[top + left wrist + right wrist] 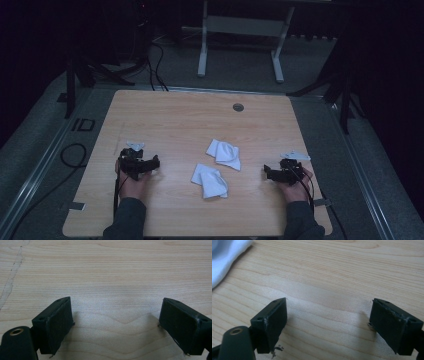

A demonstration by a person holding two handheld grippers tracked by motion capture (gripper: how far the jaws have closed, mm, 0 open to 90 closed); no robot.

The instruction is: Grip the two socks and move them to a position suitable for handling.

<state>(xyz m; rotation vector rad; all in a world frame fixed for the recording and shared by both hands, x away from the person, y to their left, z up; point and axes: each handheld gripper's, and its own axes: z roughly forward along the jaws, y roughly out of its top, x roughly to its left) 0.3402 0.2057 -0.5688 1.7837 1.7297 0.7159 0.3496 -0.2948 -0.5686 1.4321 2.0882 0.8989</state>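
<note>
So this looks like the very start of a cloth-handling job: two small white cloths sit crumpled around the middle of the wooden bench point(165, 115), and nothing has been picked up yet. The nearer cloth point(210, 181) lies closer to the person, the farther cloth point(224, 154) sits just behind it and a bit to the right, the two close together but I can't tell if their corners touch. The left hand-held gripper point(150, 164) rests low over the bench well off to the left of the cloths, and the right hand-held gripper point(270, 173) is parked on the opposite side, both pointing inward toward the pile. Both have their jaws spread wide with only bare wood grain between them in the gripper views (the right gripper view catches an edge of white fabric up in its top left corner, so that one is already aimed roughly the right way). My read is that the step in hand is the approach. Next move probably calls for sliding one gripper in to a cloth edge or corner, getting a jaw under a fold, and pinching only one layer instead of bunching the whole thing.
</note>
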